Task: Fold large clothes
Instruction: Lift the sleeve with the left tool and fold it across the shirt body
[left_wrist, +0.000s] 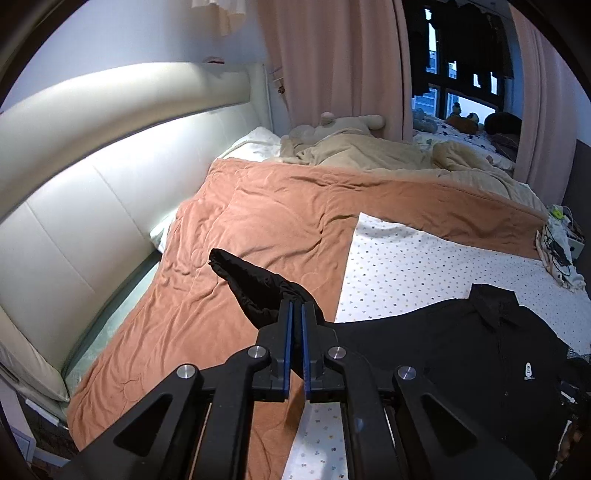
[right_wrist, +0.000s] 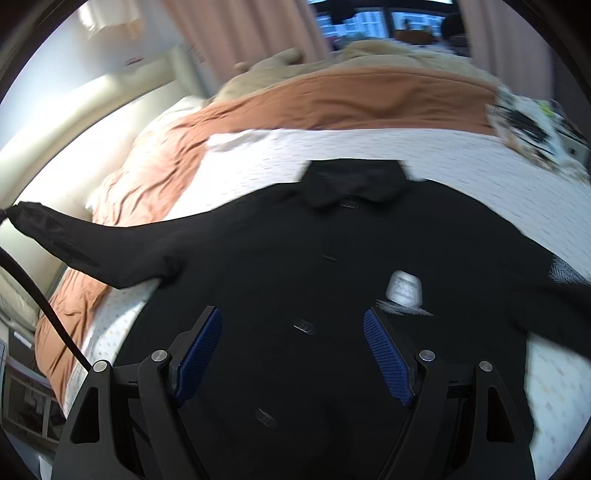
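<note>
A black button-up shirt (right_wrist: 295, 258) with a collar and a small white chest logo (right_wrist: 403, 292) lies face up on the dotted white sheet. My left gripper (left_wrist: 297, 308) is shut on the shirt's sleeve (left_wrist: 258, 284), whose cuff end sticks out past the blue pads, lifted above the orange blanket. The rest of the shirt (left_wrist: 480, 339) lies at the right in the left wrist view. In the right wrist view the raised sleeve (right_wrist: 74, 236) stretches to the far left. My right gripper (right_wrist: 293, 321) hangs open over the shirt's front, with nothing between its pads.
An orange blanket (left_wrist: 229, 229) covers the left side of the bed, with a beige duvet (left_wrist: 369, 151) behind it. A padded white headboard (left_wrist: 74, 184) runs along the left. Cables and clutter (left_wrist: 557, 240) sit at the far right edge. Pink curtains and a dark window stand behind.
</note>
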